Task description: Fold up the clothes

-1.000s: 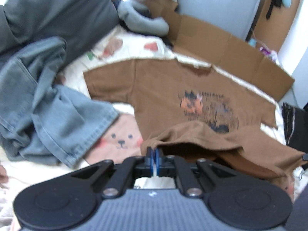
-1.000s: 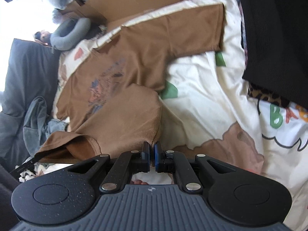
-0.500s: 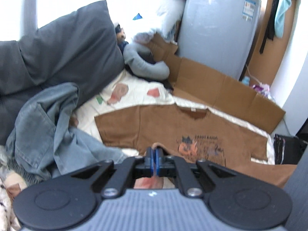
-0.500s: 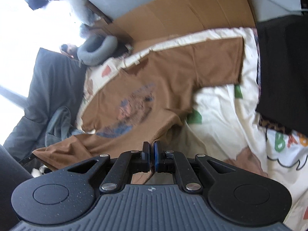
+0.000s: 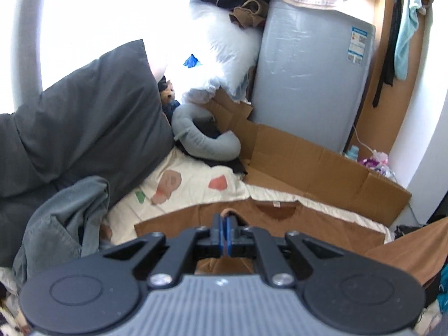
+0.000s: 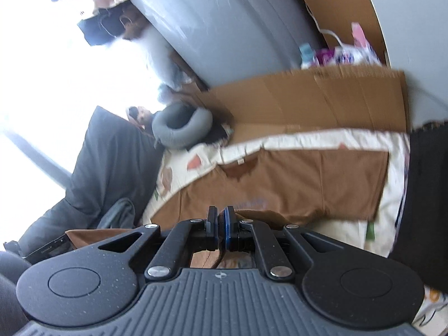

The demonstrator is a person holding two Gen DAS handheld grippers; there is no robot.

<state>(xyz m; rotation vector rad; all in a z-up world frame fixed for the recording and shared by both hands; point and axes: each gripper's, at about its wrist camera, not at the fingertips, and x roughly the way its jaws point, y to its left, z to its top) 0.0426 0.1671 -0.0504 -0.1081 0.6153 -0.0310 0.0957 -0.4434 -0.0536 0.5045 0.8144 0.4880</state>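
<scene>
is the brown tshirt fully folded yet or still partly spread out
Partly spread: the brown t-shirt has collar and sleeves flat on the bed, hem lifted by both shut grippers.

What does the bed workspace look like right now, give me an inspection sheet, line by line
Surface: cream printed bedsheet, partly covered.
Job's things: brown T-shirt collar end flat, near hem lifted.
Clutter: grey jeans, dark pillow, grey neck pillow, black garment.
Tongs: left tongs shut on the shirt's hem; right tongs shut on it too.
Cables: white cord beside the grey appliance.
Surroundings: flattened cardboard along the bed's far edge.
</scene>
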